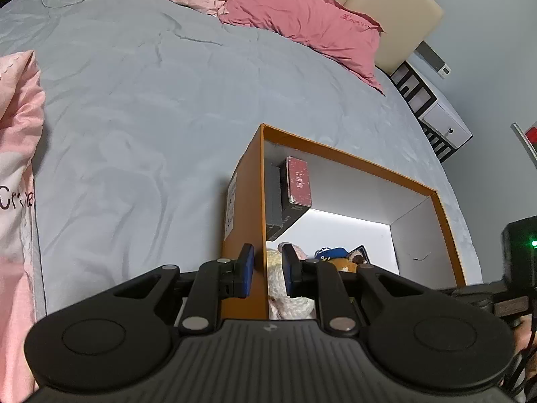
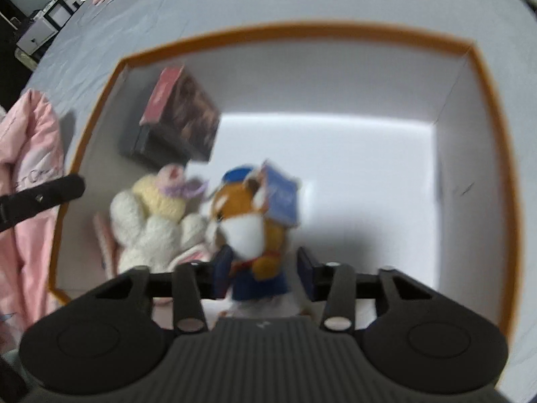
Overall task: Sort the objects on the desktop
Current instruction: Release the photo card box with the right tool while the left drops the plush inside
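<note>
An orange cardboard box (image 1: 248,154) with a white inside stands on the grey bed; it also shows in the right wrist view (image 2: 483,77). Inside lie a dark box with a red side (image 1: 297,184), also seen from the right wrist (image 2: 181,114), a cream plush rabbit (image 2: 151,218) and an orange plush fox in blue clothes (image 2: 251,231) with a blue tag. My left gripper (image 1: 267,270) straddles the box's left wall, its fingers a small gap apart. My right gripper (image 2: 263,273) is open above the box floor, with the fox between its fingers.
A grey bed sheet (image 1: 134,117) spreads around the box. Pink pillows (image 1: 302,23) lie at the headboard, and a pink quilt (image 1: 16,168) at the left. A white and black nightstand (image 1: 433,107) stands beyond the bed. The right gripper's body (image 1: 520,258) shows at the right edge.
</note>
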Motion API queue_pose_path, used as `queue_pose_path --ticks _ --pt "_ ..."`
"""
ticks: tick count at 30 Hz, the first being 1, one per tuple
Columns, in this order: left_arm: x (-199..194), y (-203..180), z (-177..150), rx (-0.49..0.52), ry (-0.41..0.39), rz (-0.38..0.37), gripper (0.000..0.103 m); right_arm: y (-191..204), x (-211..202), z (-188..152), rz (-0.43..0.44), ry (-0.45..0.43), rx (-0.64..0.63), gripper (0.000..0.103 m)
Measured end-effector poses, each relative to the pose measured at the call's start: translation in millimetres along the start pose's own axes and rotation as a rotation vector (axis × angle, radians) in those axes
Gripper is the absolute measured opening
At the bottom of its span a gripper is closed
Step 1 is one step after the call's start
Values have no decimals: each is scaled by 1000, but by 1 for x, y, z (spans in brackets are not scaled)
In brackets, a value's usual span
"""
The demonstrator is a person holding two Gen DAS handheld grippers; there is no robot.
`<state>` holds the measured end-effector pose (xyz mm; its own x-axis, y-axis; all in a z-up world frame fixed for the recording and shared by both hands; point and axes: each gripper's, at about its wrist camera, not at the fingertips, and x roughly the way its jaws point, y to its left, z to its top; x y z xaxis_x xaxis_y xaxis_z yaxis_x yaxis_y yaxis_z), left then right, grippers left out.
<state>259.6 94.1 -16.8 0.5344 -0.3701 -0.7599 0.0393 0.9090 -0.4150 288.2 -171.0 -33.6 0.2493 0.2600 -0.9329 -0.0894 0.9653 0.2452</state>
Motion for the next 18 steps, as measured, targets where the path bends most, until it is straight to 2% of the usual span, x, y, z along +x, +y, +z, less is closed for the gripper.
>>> queue_pose_path --ticks 2,5,11,13,14,16,17,18 --pt "0 -1 0 3 -2 4 20 2 6 -3 15 12 19 28" --pt "1 -1 0 8 -3 5 20 9 15 -3 85 29 71 24" --pt "1 2 1 2 4 1 20 25 21 -7 86 30 43 24" --pt "-2 1 5 -3 4 3 20 22 18 -8 82 24 60 25" --pt "-5 0 6 -4 -5 14 20 22 14 -8 67 12 54 29" --pt "-16 -4 6 6 -28 54 20 26 1 -11 14 -31 22 32" --pt "-24 -6 6 16 -39 61 20 28 -7 -13 1 -58 3 38" --pt "-31 -8 4 22 -45 60 20 29 -16 -16 -2 -85 -11 38"
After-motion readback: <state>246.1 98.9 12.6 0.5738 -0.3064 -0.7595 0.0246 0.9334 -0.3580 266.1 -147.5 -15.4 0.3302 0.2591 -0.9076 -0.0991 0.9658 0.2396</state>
